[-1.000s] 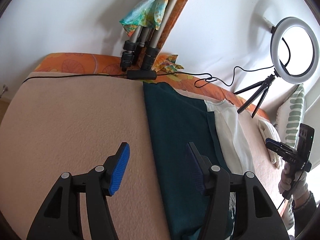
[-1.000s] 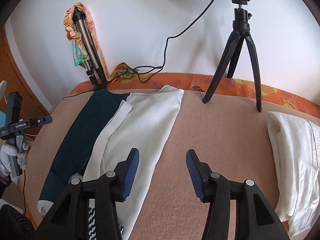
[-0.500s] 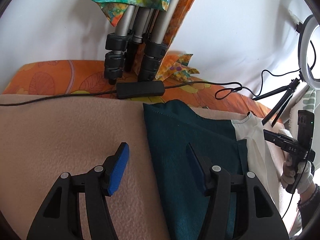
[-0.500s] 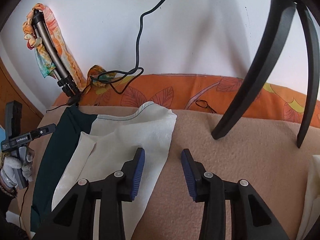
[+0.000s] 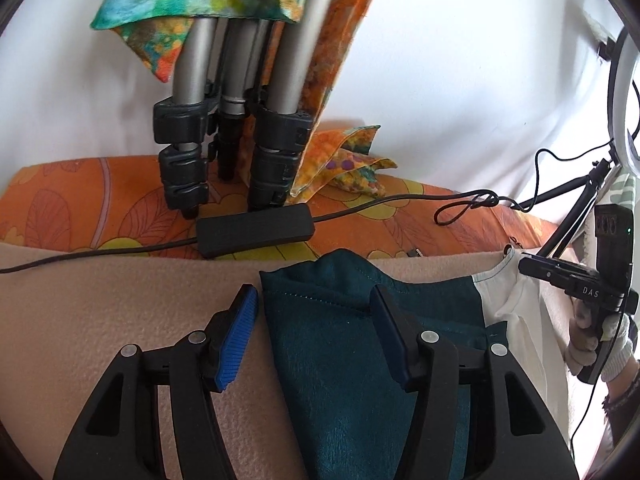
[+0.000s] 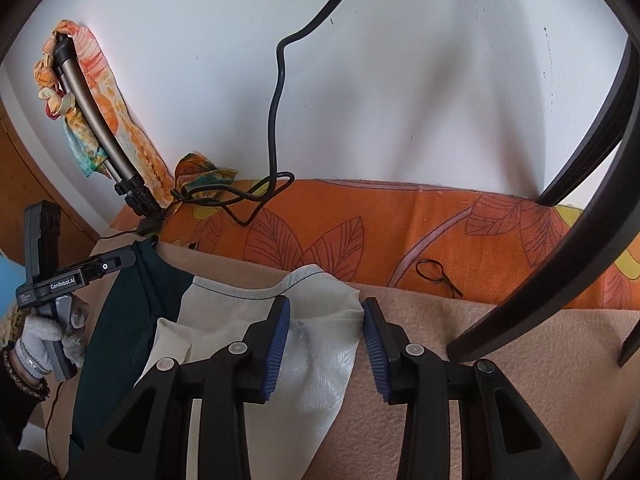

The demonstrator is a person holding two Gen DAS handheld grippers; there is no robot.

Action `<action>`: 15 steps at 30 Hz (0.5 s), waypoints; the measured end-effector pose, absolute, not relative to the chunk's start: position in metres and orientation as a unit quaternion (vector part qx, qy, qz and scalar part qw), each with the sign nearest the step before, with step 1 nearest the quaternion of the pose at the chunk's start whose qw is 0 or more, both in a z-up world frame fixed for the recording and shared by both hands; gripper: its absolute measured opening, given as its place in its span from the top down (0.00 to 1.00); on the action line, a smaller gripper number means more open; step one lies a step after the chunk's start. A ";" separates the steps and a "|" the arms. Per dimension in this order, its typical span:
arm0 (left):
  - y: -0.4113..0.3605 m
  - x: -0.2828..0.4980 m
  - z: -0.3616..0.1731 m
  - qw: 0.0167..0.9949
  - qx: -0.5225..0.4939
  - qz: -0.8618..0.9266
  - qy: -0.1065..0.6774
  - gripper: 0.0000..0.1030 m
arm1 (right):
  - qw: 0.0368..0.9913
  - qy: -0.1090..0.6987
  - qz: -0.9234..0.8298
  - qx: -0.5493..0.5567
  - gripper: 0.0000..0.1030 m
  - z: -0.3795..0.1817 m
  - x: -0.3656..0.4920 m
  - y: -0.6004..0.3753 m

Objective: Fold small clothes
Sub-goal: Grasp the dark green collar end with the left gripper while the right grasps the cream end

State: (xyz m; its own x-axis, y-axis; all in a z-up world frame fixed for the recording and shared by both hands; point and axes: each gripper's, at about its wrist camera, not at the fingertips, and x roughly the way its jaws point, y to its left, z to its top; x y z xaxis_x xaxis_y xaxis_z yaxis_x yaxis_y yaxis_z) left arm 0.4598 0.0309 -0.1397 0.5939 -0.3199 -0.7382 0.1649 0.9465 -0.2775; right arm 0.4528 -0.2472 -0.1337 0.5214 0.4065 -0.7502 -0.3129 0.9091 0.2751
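A dark teal garment [image 5: 340, 360] lies on the beige blanket [image 5: 120, 300], beside a white garment [image 6: 320, 360]. My left gripper [image 5: 313, 292] straddles the teal garment's far corner. Its jaws are closing a little, and the cloth rises between the pads without being pinched. My right gripper [image 6: 325, 304] is closing around the white garment's far right corner. That cloth bunches between the blue pads [image 6: 276, 344], and a wide gap remains. A gloved hand holds each gripper in the other's view, the right gripper's body [image 5: 576, 284] and the left gripper's body [image 6: 68, 280].
Folded tripod legs [image 5: 272, 152] with a colourful scarf stand right behind the teal corner, and a black cable box [image 5: 256, 230] lies on the orange patterned cover [image 5: 80, 208]. A black ring-light tripod leg [image 6: 560, 260] stands right of the white corner. A small black loop [image 6: 436, 276] lies nearby.
Both grippers moved toward the wall and down, from mid-garment to the far corners. The right jaws narrowed around the white corner. The left jaws stayed about as wide.
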 end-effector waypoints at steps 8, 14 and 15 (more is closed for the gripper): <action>0.026 0.461 -0.139 0.884 -0.099 -0.147 0.433 0.97 | 0.872 0.441 0.210 0.032 0.98 -0.129 0.452 -0.233; 0.023 0.444 -0.120 0.891 -0.100 -0.163 0.413 0.97 | 0.880 0.419 0.222 0.029 0.98 -0.101 0.439 -0.231; 0.022 0.440 -0.116 0.891 -0.099 -0.166 0.410 0.98 | 0.881 0.416 0.225 0.028 0.98 -0.096 0.435 -0.231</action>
State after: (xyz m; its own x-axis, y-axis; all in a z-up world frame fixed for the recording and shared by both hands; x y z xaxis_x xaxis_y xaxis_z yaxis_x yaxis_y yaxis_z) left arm 0.4398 0.0221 -0.1156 0.6081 -0.3777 -0.6983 0.2151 0.9251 -0.3131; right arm 0.4354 -0.2311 -0.0958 0.5536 0.4190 -0.7196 -0.3721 0.8976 0.2364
